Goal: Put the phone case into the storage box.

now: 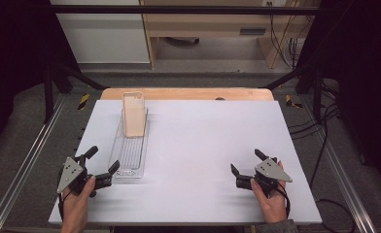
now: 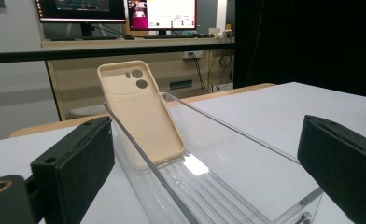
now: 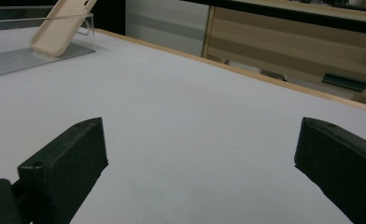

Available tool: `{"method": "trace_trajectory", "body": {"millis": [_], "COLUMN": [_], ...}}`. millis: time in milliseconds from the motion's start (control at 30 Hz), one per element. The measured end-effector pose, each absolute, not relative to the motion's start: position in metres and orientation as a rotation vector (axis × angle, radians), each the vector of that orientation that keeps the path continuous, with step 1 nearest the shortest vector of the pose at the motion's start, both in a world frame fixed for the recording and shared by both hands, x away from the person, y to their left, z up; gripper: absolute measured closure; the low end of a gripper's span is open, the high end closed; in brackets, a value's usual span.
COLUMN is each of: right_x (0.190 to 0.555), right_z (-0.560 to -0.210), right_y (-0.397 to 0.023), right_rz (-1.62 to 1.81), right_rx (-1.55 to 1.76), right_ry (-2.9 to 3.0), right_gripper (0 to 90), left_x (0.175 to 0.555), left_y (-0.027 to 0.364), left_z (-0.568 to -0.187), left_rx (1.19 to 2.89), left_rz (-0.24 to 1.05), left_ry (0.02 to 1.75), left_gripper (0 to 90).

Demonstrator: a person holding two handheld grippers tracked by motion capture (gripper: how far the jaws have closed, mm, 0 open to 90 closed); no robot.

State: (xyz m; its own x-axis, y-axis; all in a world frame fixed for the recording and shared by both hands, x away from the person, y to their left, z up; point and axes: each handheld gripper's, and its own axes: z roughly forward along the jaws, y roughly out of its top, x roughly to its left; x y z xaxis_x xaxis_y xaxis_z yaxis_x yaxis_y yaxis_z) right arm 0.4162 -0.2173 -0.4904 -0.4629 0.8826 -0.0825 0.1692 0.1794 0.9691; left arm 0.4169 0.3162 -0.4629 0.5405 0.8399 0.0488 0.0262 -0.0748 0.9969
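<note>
- At the near left of the pale grey table top [image 1: 198, 160], my left gripper [image 1: 101, 165] stands with its jaws spread apart around the near end of the long clear plastic tray [image 1: 141, 160]; one jaw is outside the tray's left wall, the other beyond its right corner, and the pads press on nothing.
- Upright in the far half of that tray leans the beige soft phone case [image 1: 134, 115], its hollow side and camera cut-outs turned toward me in the left gripper view [image 2: 141, 112], its lower edge on the ribbed tray floor, its top against the far end.
- To do this step well, I judge that I should steady the tray by its near end wall: close squarely across it, pads flat, since clear plastic is slick and a skewed pinch could slide the tray and tip the case.
- My left hand [image 1: 76, 206] holds the gripper low and nearly level, pointing across toward the tray.
- My right gripper [image 1: 244, 166] rests well apart at the near right, jaws released over bare table [image 3: 195, 112], right hand [image 1: 271, 201] level, aimed up the table and leftward.
</note>
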Motion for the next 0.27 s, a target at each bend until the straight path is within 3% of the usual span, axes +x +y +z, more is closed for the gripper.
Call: {"method": "trace_trajectory", "body": {"millis": [267], "right_x": [0.4165], "right_z": [-0.4902], "right_y": [-0.2215], "right_rz": [1.318], "right_rx": [1.001], "right_ry": [1.739], "right_gripper": [2.3], "left_x": [0.4152], "left_y": [0.3155], "left_z": [-0.4654], "left_rx": [1.476], "left_rz": [0.801], "left_ry": [0.790], "left_gripper": [3.7]}}
